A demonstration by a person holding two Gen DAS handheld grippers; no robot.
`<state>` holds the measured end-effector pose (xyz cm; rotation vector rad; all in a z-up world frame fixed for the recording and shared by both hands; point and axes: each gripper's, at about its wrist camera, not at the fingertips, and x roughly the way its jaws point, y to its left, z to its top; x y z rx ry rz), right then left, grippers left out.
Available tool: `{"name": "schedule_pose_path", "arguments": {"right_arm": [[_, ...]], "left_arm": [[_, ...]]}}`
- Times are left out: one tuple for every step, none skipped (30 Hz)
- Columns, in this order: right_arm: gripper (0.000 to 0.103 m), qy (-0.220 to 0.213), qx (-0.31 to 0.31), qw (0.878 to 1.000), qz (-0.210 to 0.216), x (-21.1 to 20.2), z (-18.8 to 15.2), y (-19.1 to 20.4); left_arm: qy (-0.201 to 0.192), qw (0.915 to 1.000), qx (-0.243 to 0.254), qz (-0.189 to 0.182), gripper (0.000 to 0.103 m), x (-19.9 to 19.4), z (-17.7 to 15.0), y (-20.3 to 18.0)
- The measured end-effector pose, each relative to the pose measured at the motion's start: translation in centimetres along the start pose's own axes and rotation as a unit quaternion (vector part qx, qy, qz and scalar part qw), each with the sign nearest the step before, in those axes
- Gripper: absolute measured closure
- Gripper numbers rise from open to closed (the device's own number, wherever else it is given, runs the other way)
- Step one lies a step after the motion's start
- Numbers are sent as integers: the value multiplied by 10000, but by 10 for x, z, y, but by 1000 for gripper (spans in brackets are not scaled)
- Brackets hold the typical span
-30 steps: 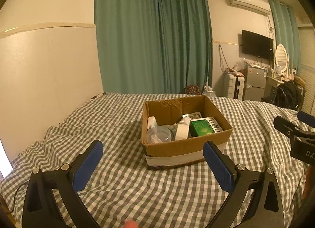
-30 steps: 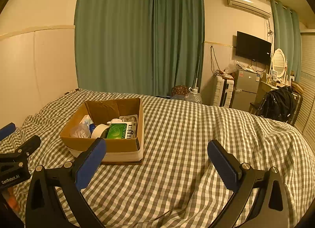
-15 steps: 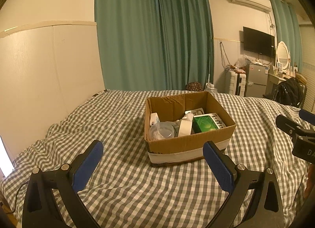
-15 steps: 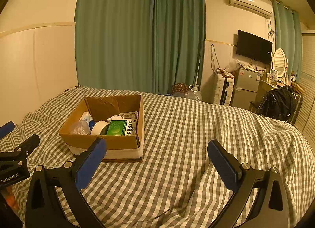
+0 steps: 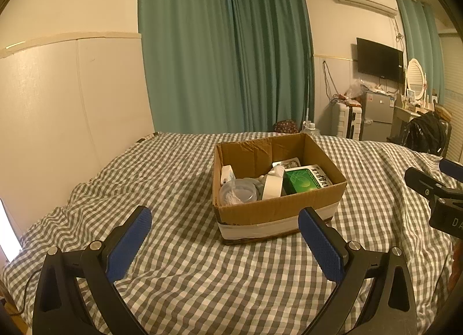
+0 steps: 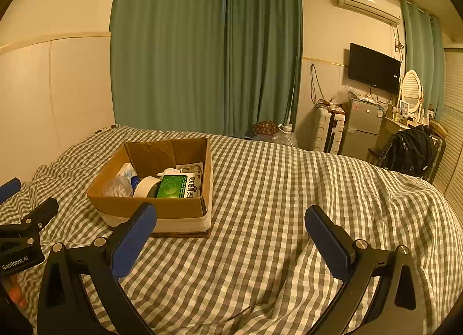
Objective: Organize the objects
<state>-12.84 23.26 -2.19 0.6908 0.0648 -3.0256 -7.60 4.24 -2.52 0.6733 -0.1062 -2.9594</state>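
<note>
A cardboard box (image 5: 277, 178) is seen right of centre in the left wrist view and left of centre in the right wrist view, resting on a checked bedspread (image 5: 179, 178). Inside it, a green carton (image 5: 306, 180) is lodged at the right, a roll of white tape (image 5: 272, 187) stands on edge in the middle, and a clear plastic tub (image 5: 238, 194) sits at the lower left; further small items behind them cannot be made out. No loose object is seen on the bedspread around the box in either view.

The left gripper (image 5: 224, 232) is held with its blue pads wide apart at the bottom of the frame, nothing between them; the right gripper (image 6: 230, 226) is likewise spread and empty. Each tool is also glimpsed at the edge of the other's view.

Compared with a second ago, the box is drawn slightly larger and a little lower in both views, and its contents are unshifted, so both tools are judged to have been carried a little nearer to it. Nothing has been gripped or released in that time.

The scene would suit either items gathered into the box already, or a box whose contents are about to be taken out and sorted; which of these applies cannot be settled from the pictures
</note>
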Motion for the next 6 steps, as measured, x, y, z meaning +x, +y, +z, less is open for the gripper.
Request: {"name": "schedule_pose_path", "arguments": {"right_arm": [[0, -2, 0, 10000, -2, 0, 0, 0], [0, -3, 1, 10000, -1, 0, 0, 0], [0, -3, 3, 10000, 1, 0, 0, 0], [0, -4, 5, 10000, -3, 0, 0, 0], [0, -2, 3, 10000, -3, 0, 0, 0], [0, 5, 4, 10000, 2, 1, -1, 0]], "left_arm": [[0, 10000, 0, -10, 0, 0, 0, 0], [-1, 10000, 1, -26, 0, 0, -1, 0], [-8, 10000, 4, -49, 0, 0, -1, 0], [-14, 10000, 7, -55, 0, 0, -2, -1], [-16, 10000, 12, -48, 0, 0, -2, -1], [-17, 10000, 28, -37, 0, 0, -2, -1]]}}
